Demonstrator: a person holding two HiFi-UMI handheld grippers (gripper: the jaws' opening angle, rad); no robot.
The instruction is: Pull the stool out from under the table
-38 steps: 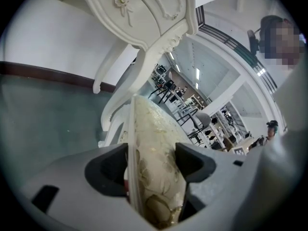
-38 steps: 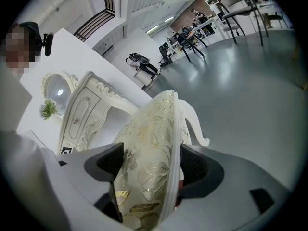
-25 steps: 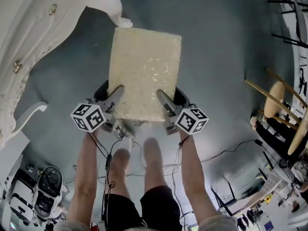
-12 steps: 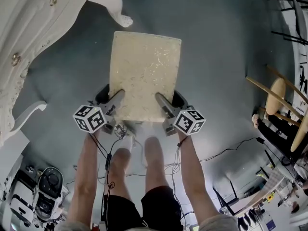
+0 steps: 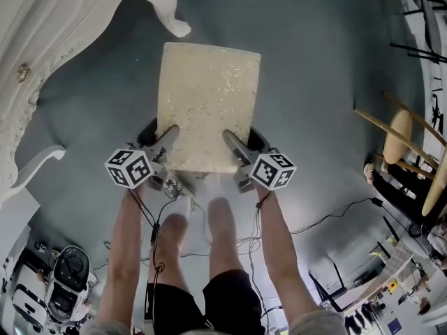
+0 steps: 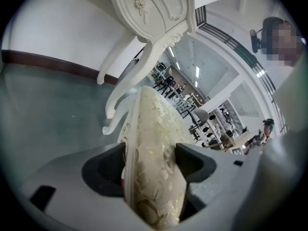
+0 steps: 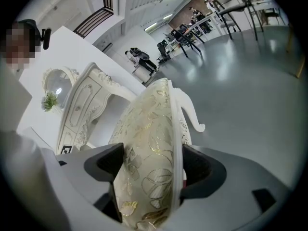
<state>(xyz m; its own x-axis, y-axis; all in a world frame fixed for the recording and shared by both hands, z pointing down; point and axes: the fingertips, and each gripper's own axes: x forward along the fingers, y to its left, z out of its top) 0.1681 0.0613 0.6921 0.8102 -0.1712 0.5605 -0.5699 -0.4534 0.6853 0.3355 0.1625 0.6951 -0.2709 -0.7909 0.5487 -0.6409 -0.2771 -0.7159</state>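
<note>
The stool has a cream cushion with a gold leaf pattern and stands on the grey floor just off the white ornate table. My left gripper is shut on the cushion's near left edge. My right gripper is shut on the near right edge. In the left gripper view the cushion fills the gap between the jaws of the left gripper. The right gripper view shows the same cushion pinched by the right gripper. The stool's legs are mostly hidden under the cushion.
The table's curved leg ends just beyond the stool's far left corner. A wooden stool stands at the right. Cables trail over the floor behind the person's bare legs. A dark device sits at bottom left.
The table has slid slightly up and left in the head view, and the gap between its leg and the stool has grown a little. Both grippers stay clamped on the cushion.
</note>
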